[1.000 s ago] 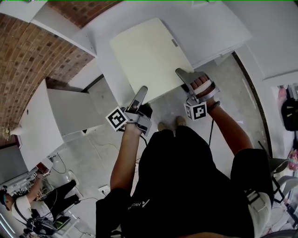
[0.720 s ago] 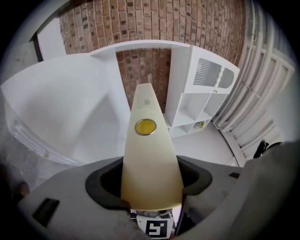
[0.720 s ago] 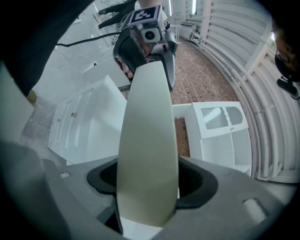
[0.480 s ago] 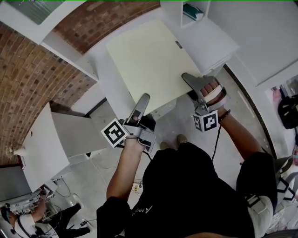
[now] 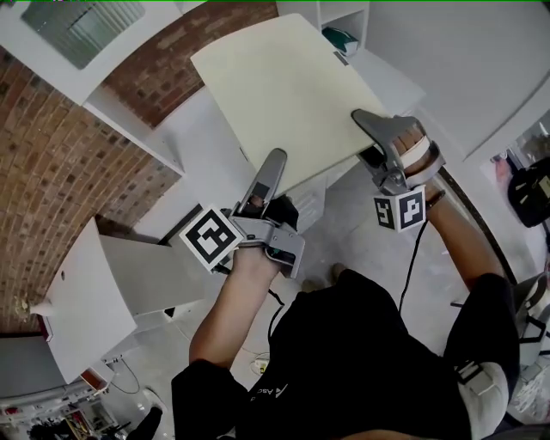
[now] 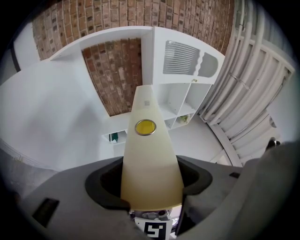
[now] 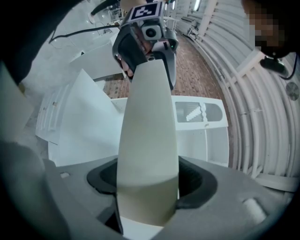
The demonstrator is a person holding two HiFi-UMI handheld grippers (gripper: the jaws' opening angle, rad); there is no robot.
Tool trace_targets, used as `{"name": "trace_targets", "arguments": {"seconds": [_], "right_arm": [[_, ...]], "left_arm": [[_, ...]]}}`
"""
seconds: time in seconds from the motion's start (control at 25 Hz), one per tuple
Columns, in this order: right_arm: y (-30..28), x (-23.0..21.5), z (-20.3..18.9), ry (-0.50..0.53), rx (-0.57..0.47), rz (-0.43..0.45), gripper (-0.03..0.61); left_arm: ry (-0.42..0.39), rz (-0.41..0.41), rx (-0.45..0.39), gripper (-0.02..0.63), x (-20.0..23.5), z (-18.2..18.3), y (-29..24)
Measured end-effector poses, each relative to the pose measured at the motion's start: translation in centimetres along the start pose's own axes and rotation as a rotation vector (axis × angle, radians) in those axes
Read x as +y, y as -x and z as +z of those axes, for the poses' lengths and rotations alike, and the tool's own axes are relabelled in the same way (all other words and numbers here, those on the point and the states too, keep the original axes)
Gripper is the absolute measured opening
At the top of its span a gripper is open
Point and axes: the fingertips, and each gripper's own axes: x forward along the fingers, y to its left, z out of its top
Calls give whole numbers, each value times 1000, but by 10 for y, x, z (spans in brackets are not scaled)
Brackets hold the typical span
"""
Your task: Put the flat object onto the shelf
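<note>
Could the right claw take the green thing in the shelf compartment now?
Probably not: the right claw is shut on the cream board, which the left claw also holds, leaving no free jaws for the green thing.

Reference item: the flat panel (image 5: 284, 86), held clear of the floor.

- Left gripper (image 5: 273, 168): clamped on the panel's near left corner.
- Right gripper (image 5: 368, 129): clamped on the panel's near right corner. It is opposite the left gripper, with the panel's edge running between their jaws.
- Shelf unit (image 5: 331, 13): directly beyond the panel's far edge. A small item (image 5: 345, 39) lies in one of its compartments.
- Counter surface (image 5: 202, 142): below the panel, showing past its left edge.
- Brick wall (image 5: 60, 163): well to the left of the panel, behind the counter.
- Loose board (image 5: 77, 301): on the near left, lower than the panel and well apart from it.
- Person's torso (image 5: 361, 361): on the near side of the panel.
</note>
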Motion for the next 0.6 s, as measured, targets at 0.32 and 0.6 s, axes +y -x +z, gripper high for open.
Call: {"name": "trace_targets", "arguments": {"seconds": [0.32,0.6], "right_arm": [[-15,-62,-35,-3,16,-67,319],[-54,-104,-83,28,-39,-84,319]], "left_arm": [[-46,-48,14,288,-55,12,-48],[-53,-80,-37,290,-81,30,-109]]}}
